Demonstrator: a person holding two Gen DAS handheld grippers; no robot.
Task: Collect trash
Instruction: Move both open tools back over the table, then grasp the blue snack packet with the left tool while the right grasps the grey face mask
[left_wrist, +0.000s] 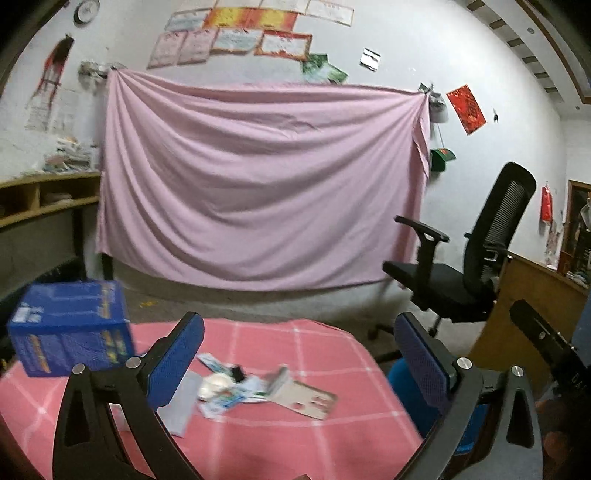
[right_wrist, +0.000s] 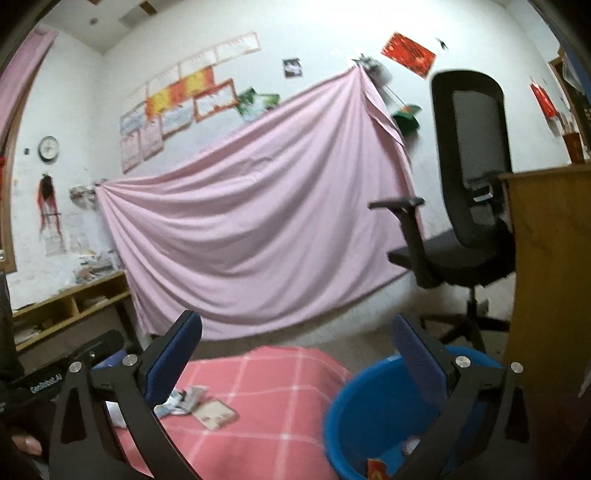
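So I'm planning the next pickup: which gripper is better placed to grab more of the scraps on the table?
Left. The left gripper faces the paper scraps with jaws open; the right gripper hangs over the blue basin.

Each handheld tool, left (left_wrist: 299, 332) and right (right_wrist: 297, 330), has two black angular arms with triangular cut-outs and round silver screw heads, tipped by blue textured pads (left_wrist: 177, 358). Seen from the right wrist, the left tool's black body carries white "GenRobot.AI" lettering; a bare fingertip (right_wrist: 27, 445) shows beneath.
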